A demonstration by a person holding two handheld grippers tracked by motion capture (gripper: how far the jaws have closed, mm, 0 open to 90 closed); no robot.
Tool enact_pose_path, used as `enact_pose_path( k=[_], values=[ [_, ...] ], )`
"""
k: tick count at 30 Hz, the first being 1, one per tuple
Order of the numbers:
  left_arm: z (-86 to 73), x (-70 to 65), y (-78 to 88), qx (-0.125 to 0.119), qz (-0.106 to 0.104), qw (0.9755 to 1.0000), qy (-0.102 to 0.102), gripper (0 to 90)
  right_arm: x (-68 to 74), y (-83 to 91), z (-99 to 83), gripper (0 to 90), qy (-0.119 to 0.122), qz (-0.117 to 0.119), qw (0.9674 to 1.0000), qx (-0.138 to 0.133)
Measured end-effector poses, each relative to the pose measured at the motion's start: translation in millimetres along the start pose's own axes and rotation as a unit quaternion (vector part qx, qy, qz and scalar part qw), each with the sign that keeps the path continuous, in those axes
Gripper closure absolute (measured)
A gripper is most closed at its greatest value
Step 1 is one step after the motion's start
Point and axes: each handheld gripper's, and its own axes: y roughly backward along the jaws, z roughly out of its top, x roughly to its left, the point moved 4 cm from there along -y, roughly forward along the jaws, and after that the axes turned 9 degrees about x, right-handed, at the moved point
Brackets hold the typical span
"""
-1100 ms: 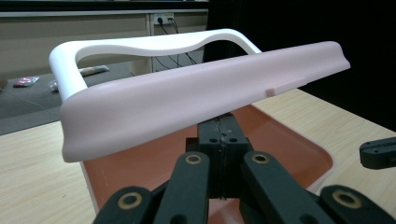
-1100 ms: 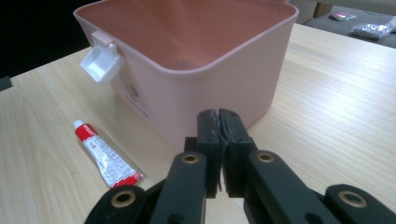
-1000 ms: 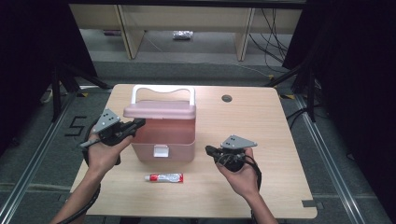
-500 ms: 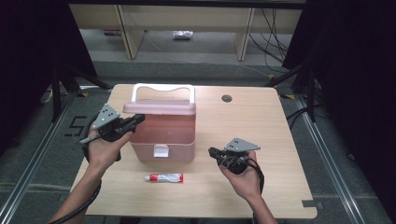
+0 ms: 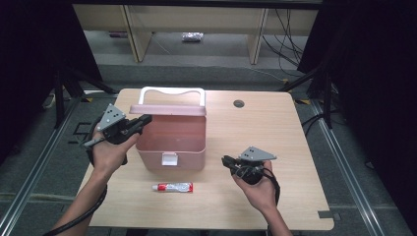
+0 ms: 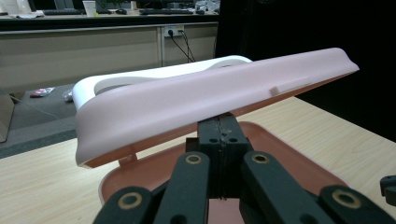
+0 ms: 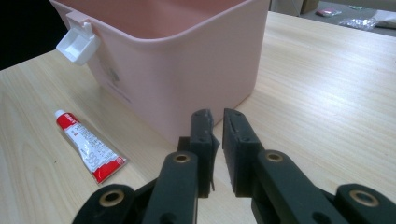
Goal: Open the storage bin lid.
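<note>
A pink storage box [image 5: 169, 147] stands mid-table with a white latch [image 5: 168, 159] on its front. Its pink lid [image 5: 167, 109] with a white handle [image 5: 172, 91] is tilted up toward the back, so the inside shows. My left gripper [image 5: 145, 119] is shut at the box's left rim. In the left gripper view its tips [image 6: 220, 125] touch the underside of the lid [image 6: 210, 93]. My right gripper [image 5: 226, 161] hovers to the right of the box, open by a narrow gap [image 7: 218, 116] with nothing in it. A red-and-white tube [image 5: 172, 187] lies in front of the box.
The wooden table [image 5: 295, 128] has a round cable hole [image 5: 239, 103] at the back right. Open tabletop lies to the right of the box. Wooden shelving legs and cables stand on the floor beyond the far edge.
The lid has gone from down on the box to tilted up and back. My left gripper moved in to the lid's left edge and rose with it. The right gripper barely moved.
</note>
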Motion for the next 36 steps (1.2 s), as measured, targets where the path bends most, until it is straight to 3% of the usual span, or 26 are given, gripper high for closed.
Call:
enact_pose_path(
  k=[2, 9, 14, 19, 20, 24, 28, 29, 31, 35, 36],
  values=[
    [1.3, 0.3, -0.5, -0.001, 0.004, 1.0000, -0.001, 89.9, -0.7, -0.7, -0.5, 82.9, -0.001, 0.009, 0.9999, -0.003],
    [5.0, 1.9, -2.0, -0.004, 0.009, 1.0000, -0.002, 89.9, -3.9, 1.3, -1.4, 82.7, 0.001, -0.005, 1.0000, -0.003],
    [8.2, 2.7, -3.4, -0.005, 0.013, 0.9999, -0.001, 90.0, -3.1, -0.2, -1.5, 82.7, -0.004, 0.006, 0.9999, -0.008],
    [11.2, 4.2, -5.0, -0.009, 0.014, 0.9999, 0.000, 90.0, -4.1, 0.2, -2.0, 83.1, 0.001, -0.005, 0.9999, -0.009],
    [11.8, 4.5, -5.3, -0.008, 0.015, 0.9999, -0.001, 90.0, -2.2, -0.8, -2.4, 83.3, -0.007, 0.005, 0.9999, -0.008],
    [13.6, 4.9, -6.5, -0.010, 0.016, 0.9998, 0.000, 90.0, -1.4, -3.3, -3.0, 85.5, 0.003, 0.009, 0.9999, -0.007],
    [16.1, 6.2, -7.8, -0.011, 0.018, 0.9998, -0.002, 90.0, 4.1, -5.2, -2.3, 89.9, -0.007, 0.015, 0.9999, 0.002],
    [16.7, 6.5, -8.2, -0.012, 0.018, 0.9998, -0.002, 89.9, 4.4, -6.0, -0.8, 90.0, 0.006, 0.014, 0.9999, 0.004],
    [17.9, 7.2, -8.8, -0.011, 0.019, 0.9998, -0.003, 90.0, 9.4, -7.8, 1.5, 90.0, 0.001, 0.021, 0.9998, 0.002],
    [20.7, 8.1, -10.8, -0.013, 0.022, 0.9997, -0.003, 89.9, 18.8, -11.7, 12.6, 90.0, 0.017, 0.035, 0.9992, 0.007],
    [21.2, 8.2, -11.1, -0.013, 0.023, 0.9996, -0.004, 89.9, 20.9, -12.1, 13.9, 90.0, 0.010, 0.036, 0.9993, 0.007]
  ],
)
